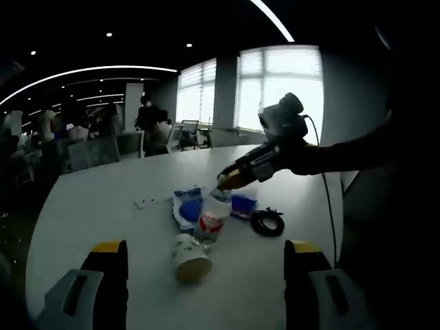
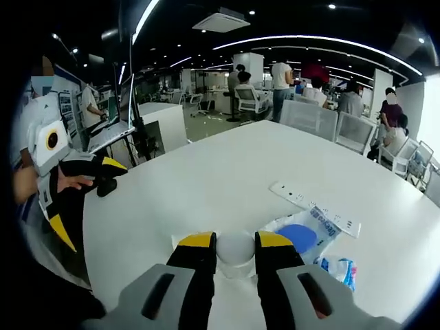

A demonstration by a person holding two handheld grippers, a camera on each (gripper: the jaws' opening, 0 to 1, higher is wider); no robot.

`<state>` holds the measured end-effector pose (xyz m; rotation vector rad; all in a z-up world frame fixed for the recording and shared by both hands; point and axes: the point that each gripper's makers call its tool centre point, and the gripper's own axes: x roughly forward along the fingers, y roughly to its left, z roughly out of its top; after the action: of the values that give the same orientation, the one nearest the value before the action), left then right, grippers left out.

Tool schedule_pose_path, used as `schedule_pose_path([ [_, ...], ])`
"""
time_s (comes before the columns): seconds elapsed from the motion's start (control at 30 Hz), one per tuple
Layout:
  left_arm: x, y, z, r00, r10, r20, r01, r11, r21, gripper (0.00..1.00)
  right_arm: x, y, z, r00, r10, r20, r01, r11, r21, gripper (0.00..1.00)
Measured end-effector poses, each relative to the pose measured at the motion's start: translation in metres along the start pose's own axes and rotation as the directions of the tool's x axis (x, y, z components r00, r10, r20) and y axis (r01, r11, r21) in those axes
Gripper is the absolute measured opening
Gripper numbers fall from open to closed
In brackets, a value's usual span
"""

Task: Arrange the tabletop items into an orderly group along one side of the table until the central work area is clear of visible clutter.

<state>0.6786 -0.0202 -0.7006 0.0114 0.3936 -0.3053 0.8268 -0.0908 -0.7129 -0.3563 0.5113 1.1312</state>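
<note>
Two jaws of my right gripper (image 2: 227,256) clamp the upright bottle's (image 1: 214,218) cap (image 2: 234,247) | paper cup (image 1: 190,257) lies at bottle's 7 o'clock, nearer my open left gripper (image 1: 206,256); long axis toward 5 o'clock

I am seeing people (image 2: 280,77) standing and sitting among office chairs (image 2: 249,99) at twelve o'clock in the right gripper view. Windows with blinds (image 1: 280,93) are glowing at one o'clock in the left gripper view, and ceiling light strips (image 2: 323,41) are curving overhead.

The bottle (image 1: 213,218) label's red print seems too blurred to read.
</note>
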Motion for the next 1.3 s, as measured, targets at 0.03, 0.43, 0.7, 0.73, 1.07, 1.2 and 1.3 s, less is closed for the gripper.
schedule_pose_path([
  [0.03,0.000,0.000,0.000,1.000,0.001,0.000,-0.001,1.000,0.000,0.93,0.002,0.000,0.001,1.000,0.006,-0.004,-0.006,1.000,-0.002,0.16],
  [0.43,0.000,-0.006,0.002,1.000,-0.007,-0.003,0.007,1.000,-0.013,0.93,0.021,0.001,0.012,0.999,0.042,-0.018,-0.042,0.999,-0.025,0.17],
  [0.7,-0.001,-0.004,0.004,1.000,-0.015,-0.010,0.015,1.000,-0.023,0.95,0.031,0.005,0.016,0.998,0.054,-0.029,-0.055,0.998,-0.037,0.18],
  [0.73,-0.001,-0.004,0.005,1.000,-0.015,-0.010,0.014,1.000,-0.023,0.95,0.030,0.006,0.015,0.998,0.056,-0.030,-0.057,0.998,-0.036,0.18],
  [1.07,-0.001,-0.001,0.002,1.000,-0.019,-0.014,0.019,0.999,-0.030,0.96,0.028,0.003,0.013,0.999,0.046,0.008,-0.046,0.998,-0.037,0.27],
  [1.2,0.000,0.002,0.003,1.000,-0.022,-0.013,0.021,0.999,-0.034,0.97,0.020,0.001,0.015,0.998,0.045,0.036,-0.045,0.999,-0.004,0.27],
  [1.3,0.001,0.002,0.004,1.000,-0.023,-0.009,0.022,0.999,-0.035,0.97,0.021,-0.001,0.013,0.998,0.041,0.049,-0.042,0.999,0.014,0.28],
])
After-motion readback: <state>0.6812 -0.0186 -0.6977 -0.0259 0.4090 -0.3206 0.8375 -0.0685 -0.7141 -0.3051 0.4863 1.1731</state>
